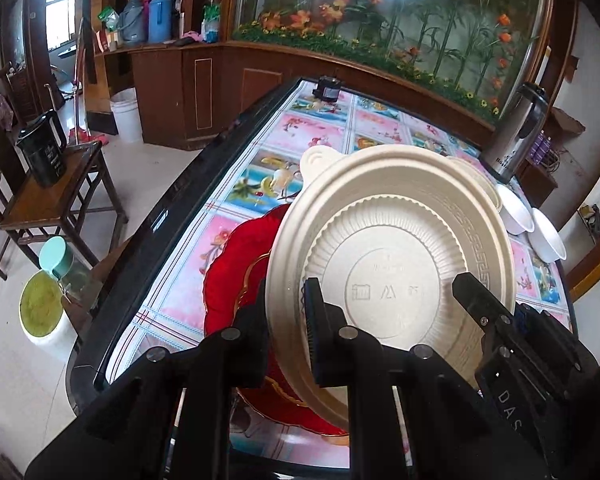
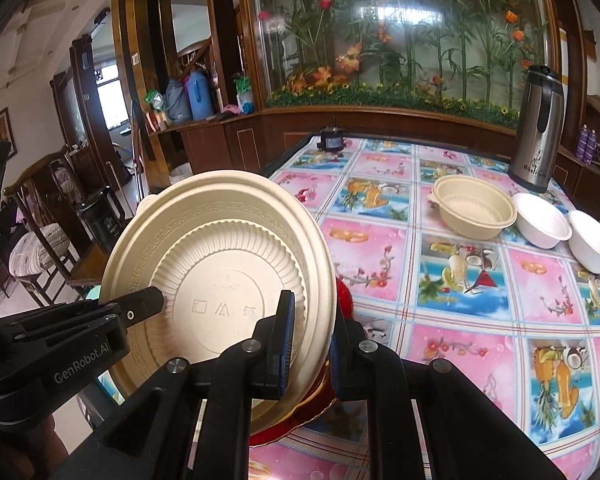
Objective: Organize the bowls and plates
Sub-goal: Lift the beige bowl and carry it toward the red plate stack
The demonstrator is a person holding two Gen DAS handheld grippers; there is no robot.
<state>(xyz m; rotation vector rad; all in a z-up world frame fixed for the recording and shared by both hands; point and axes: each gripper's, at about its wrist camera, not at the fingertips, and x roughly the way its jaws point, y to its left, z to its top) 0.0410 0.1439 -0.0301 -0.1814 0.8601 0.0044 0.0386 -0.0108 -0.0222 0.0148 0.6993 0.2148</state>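
A round beige plate (image 1: 392, 256) (image 2: 220, 264) is held tilted, its inner face toward both cameras, above a red scalloped plate (image 1: 236, 276) (image 2: 344, 296) on the table. My left gripper (image 1: 288, 320) is shut on the beige plate's left rim, one finger in front and one behind. My right gripper (image 2: 308, 340) is shut on its right rim the same way. The right gripper's finger (image 1: 476, 300) shows in the left wrist view, the left gripper's finger (image 2: 144, 300) in the right wrist view.
On the flowered tablecloth (image 2: 460, 288) at the far right stand a beige bowl (image 2: 474, 206), two white bowls (image 2: 542, 220) (image 2: 594, 246) and a steel thermos (image 2: 536, 128). A small black device (image 2: 331, 138) sits at the far edge. A chair with a black jug (image 1: 44, 152) stands left.
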